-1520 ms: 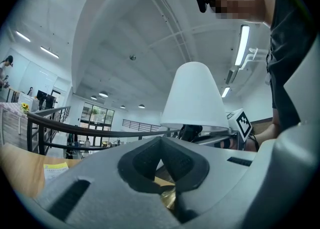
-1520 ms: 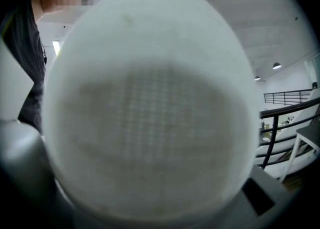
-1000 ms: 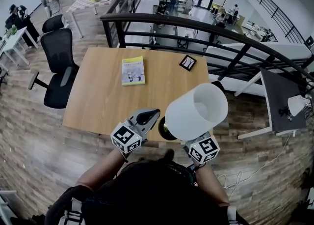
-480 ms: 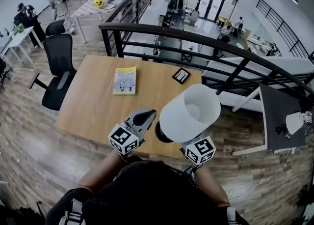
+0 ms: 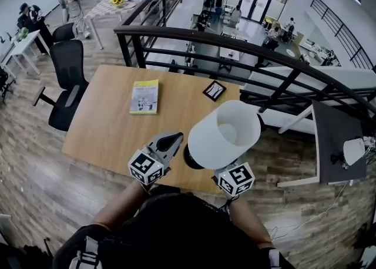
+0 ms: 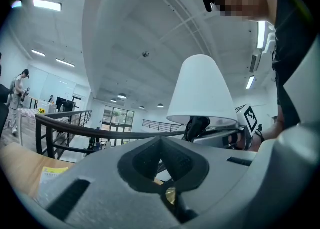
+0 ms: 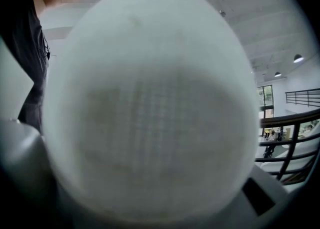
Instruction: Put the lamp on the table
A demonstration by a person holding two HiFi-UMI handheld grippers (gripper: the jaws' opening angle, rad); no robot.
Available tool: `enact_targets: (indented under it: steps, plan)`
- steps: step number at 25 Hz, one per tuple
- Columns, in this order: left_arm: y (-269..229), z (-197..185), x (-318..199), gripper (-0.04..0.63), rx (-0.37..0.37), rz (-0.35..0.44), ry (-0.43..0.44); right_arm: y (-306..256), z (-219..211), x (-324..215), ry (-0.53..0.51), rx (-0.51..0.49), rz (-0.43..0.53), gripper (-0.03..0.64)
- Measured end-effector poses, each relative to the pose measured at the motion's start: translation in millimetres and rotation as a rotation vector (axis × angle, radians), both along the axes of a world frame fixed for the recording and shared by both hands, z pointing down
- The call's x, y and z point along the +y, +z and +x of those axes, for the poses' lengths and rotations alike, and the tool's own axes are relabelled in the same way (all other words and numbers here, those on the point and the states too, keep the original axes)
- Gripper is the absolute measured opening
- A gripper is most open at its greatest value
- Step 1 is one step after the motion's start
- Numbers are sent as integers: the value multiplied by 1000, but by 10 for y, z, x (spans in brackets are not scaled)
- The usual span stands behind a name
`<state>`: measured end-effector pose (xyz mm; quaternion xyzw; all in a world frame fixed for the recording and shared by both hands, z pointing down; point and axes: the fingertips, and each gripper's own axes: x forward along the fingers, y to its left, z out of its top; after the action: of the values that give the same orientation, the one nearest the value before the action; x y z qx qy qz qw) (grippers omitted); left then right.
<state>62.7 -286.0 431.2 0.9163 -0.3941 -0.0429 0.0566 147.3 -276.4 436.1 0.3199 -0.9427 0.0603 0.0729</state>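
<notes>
Lamp (image 5: 223, 135) located at lower centre of the head view, shade opening facing the camera, dark base just above the near edge of the wooden counter (image 5: 106, 127). I cannot confirm from that view whether the base touches the surface.

Head view alone gives me the layout: a yellow book (image 5: 144, 96) and a small black card (image 5: 214, 90) lie toward the counter's far side, well apart from the lamp, with a black office chair (image 5: 66, 80) at the left end.

Left gripper view alone shows the lamp from the side: white shade upright at upper centre, dark neck beneath it, and the right gripper (image 6: 207, 135) reaching in from the right with its fingers closed on that neck. Right gripper view shows only the shade, blurred, filling the frame directly ahead of those fingers.

Left gripper (image 5: 170, 142) sits just beside the lamp base, to its left. Its fingers are together with nothing between them, and they do not touch the lamp.
</notes>
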Motion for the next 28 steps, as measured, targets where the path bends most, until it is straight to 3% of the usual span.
enact_targets:
  steps: [10, 28]
  plan:
    - [212, -34, -512, 8, -12, -49, 8, 240, 35, -413, 27, 26, -33, 109]
    - [621, -419, -1241, 8, -41, -124, 17, 976, -319, -1155, 37, 78, -145, 109]
